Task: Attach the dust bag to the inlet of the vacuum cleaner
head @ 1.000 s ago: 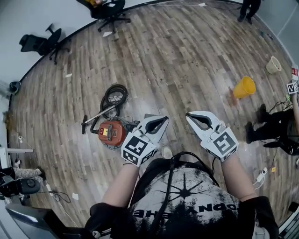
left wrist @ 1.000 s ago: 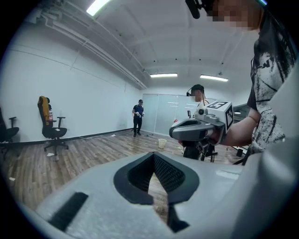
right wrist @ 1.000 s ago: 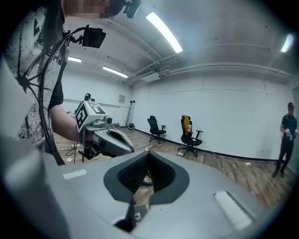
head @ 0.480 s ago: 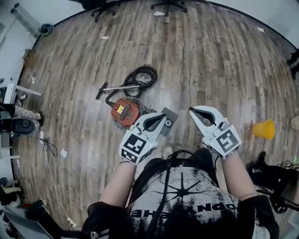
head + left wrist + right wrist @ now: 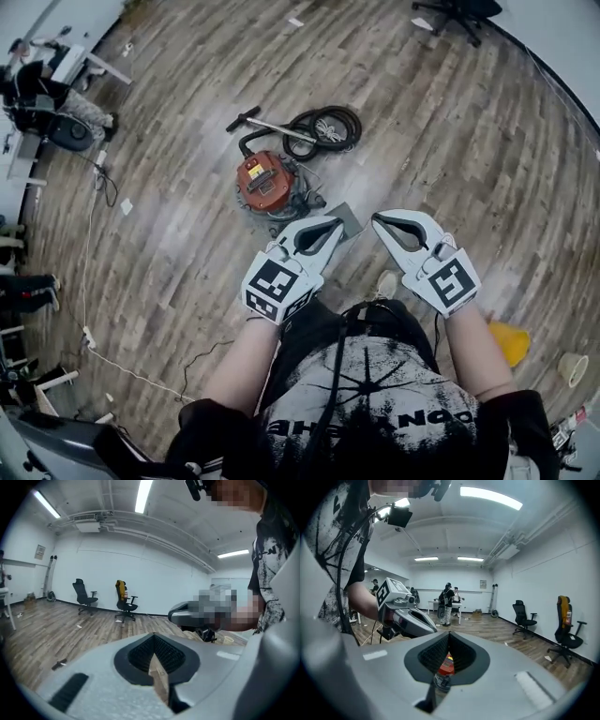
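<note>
Left tool [image 5: 330, 225] and right tool [image 5: 379, 221] are both pinched shut, empty. The red vacuum cleaner [image 5: 265, 181] sits on the floor [image 5: 450, 141] ahead, nearer the left tool; the flat grey dust bag [image 5: 345, 216] lies just beyond that tool's tip

I see a black T-shirt [image 5: 375, 403] with short sleeves [image 5: 214, 424] and a pale grey print: a spiky starburst above a row of block letters. A thin black cable [image 5: 328, 398] runs down the T-shirt's front from a loop at its upper edge. Beyond the T-shirt are two white moulded shells, the left gripper [image 5: 328, 228] and the right gripper [image 5: 382, 223], each tapering to a point round a dark teardrop-shaped opening. Each carries a cube [image 5: 276, 286] with black-and-white square markers on the end nearest the T-shirt. In the gripper views the pads [image 5: 171, 656] are black and finely ribbed, set in speckled white housing.
</note>
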A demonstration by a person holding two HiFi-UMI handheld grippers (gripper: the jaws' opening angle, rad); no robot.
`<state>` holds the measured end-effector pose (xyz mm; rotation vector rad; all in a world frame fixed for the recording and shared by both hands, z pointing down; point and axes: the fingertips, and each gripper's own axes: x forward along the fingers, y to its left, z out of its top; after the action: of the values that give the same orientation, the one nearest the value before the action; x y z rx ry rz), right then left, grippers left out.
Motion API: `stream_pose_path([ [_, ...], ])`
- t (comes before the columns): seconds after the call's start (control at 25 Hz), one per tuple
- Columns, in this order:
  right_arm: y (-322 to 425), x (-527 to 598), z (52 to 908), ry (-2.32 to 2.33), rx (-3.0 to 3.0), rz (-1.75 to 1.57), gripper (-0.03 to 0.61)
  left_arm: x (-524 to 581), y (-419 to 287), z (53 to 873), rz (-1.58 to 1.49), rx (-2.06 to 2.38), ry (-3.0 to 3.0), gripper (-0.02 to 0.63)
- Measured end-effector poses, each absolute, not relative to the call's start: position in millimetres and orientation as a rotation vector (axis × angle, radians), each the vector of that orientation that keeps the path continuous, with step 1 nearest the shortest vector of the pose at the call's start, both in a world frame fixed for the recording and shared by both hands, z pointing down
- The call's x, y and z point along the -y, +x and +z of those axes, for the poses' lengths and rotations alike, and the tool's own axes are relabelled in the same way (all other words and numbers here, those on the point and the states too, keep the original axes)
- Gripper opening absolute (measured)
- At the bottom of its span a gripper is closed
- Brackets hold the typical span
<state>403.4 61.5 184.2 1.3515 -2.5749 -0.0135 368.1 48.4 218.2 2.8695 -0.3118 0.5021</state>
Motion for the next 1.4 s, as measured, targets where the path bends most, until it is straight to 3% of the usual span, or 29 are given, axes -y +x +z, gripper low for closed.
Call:
stream_pose_path([
  [0.4, 384, -44, 215, 1.035, 2.692, 0.046, 0.005, -45, 341, 238, 0.508, 0.644, 2.744, 0.000],
  [0.84, 315, -19, 287, 0.754, 2.589, 0.064, 0.005, -2, 251, 297, 0.517, 0.687, 2.605, 0.000],
  [0.96, 309, -16, 357, 0.643, 2.518, 0.158, 0.029, 16, 237, 339, 0.513, 0.697, 2.580, 0.000],
  [1.04, 307, -16, 419, 0.568, 2.468, 0.254, 0.123, 29, 230, 370, 0.492, 0.717, 2.571, 0.000],
  [1.4, 320, -2, 763, 0.331, 2.191, 0.280, 0.199, 84, 225, 567, 0.484, 0.710, 2.586, 0.000],
])
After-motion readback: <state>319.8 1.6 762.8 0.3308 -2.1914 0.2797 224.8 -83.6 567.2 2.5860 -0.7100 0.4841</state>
